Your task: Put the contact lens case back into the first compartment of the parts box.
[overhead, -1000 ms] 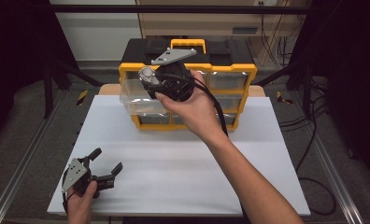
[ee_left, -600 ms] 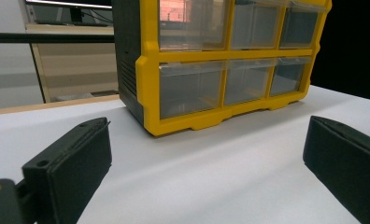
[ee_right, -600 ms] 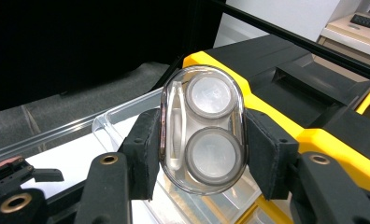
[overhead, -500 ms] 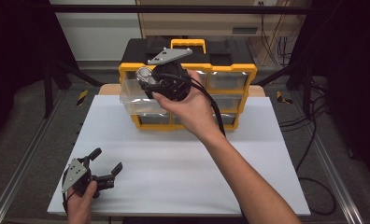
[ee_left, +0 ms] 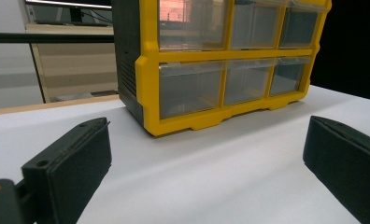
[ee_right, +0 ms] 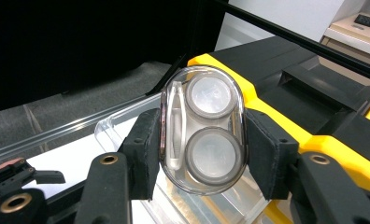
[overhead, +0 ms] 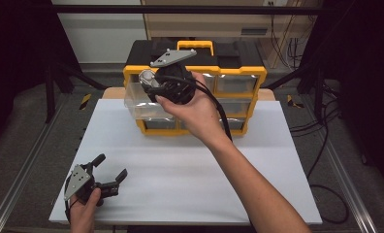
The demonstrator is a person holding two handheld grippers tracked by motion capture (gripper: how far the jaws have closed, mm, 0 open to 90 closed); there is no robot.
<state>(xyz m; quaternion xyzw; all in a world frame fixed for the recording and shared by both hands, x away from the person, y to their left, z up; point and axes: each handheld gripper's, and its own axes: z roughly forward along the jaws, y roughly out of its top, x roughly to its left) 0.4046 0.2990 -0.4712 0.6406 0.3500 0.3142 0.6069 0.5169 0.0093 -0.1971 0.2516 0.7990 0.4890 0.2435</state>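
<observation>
Where the white table (overhead: 190, 179) ends, dark floor (overhead: 30, 121) surrounds it.

A yellow-and-black drawer cabinet (overhead: 238, 73) (drawers clear) stands on a white table (overhead: 180, 170); the case (ee_right: 202, 128) is clear.

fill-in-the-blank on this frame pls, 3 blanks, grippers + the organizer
1. The right gripper is shut on a clear oval ____.
2. That gripper hangs above an open ____ of the yellow organizer.
3. The left gripper, jaws ____, sits near the white table front edge.

Missing: case; drawer; open
</observation>
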